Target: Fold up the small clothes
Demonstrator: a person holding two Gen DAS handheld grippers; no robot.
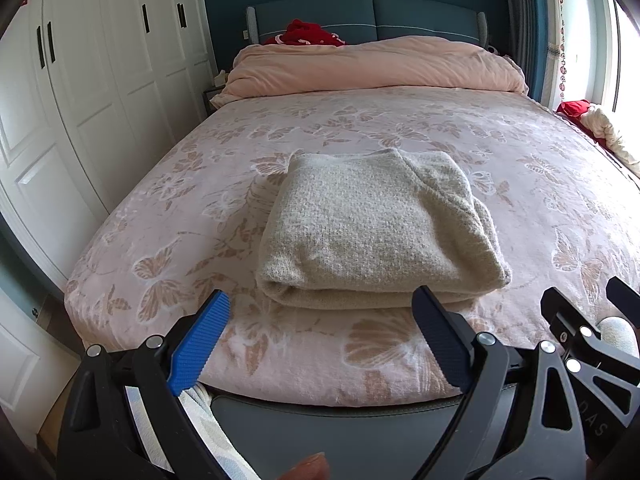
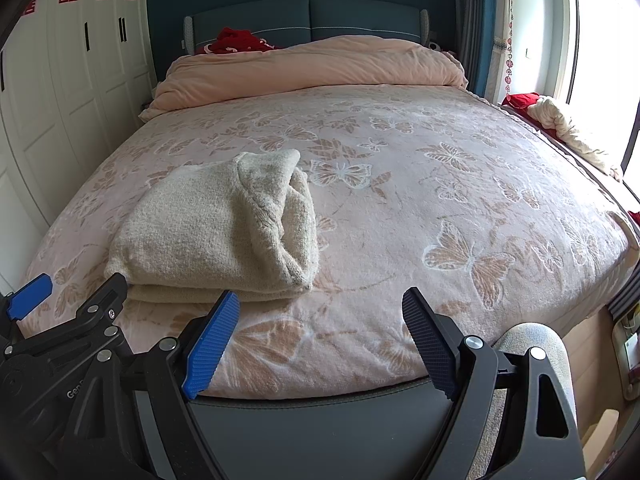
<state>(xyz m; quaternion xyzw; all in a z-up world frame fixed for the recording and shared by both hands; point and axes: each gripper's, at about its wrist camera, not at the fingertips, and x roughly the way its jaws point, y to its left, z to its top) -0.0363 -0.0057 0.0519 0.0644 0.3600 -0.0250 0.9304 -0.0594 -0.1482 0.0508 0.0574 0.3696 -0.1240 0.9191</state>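
Note:
A cream knitted sweater (image 1: 376, 232) lies folded into a thick rectangle on the pink butterfly-print bed cover (image 1: 200, 208). It also shows in the right wrist view (image 2: 216, 228), left of centre, with a rolled edge on its right side. My left gripper (image 1: 320, 312) is open and empty, held just short of the sweater's near edge at the foot of the bed. My right gripper (image 2: 320, 308) is open and empty, to the right of the sweater, over bare bed cover (image 2: 440, 200). The right gripper's frame shows in the left view at the lower right.
A bunched pink duvet (image 1: 372, 64) and a red cloth (image 1: 304, 34) lie at the headboard. White wardrobe doors (image 1: 80, 92) stand along the left. A cream and red pile (image 2: 560, 124) lies on the window ledge at the right. The dark bed frame edge (image 2: 320, 408) runs below the grippers.

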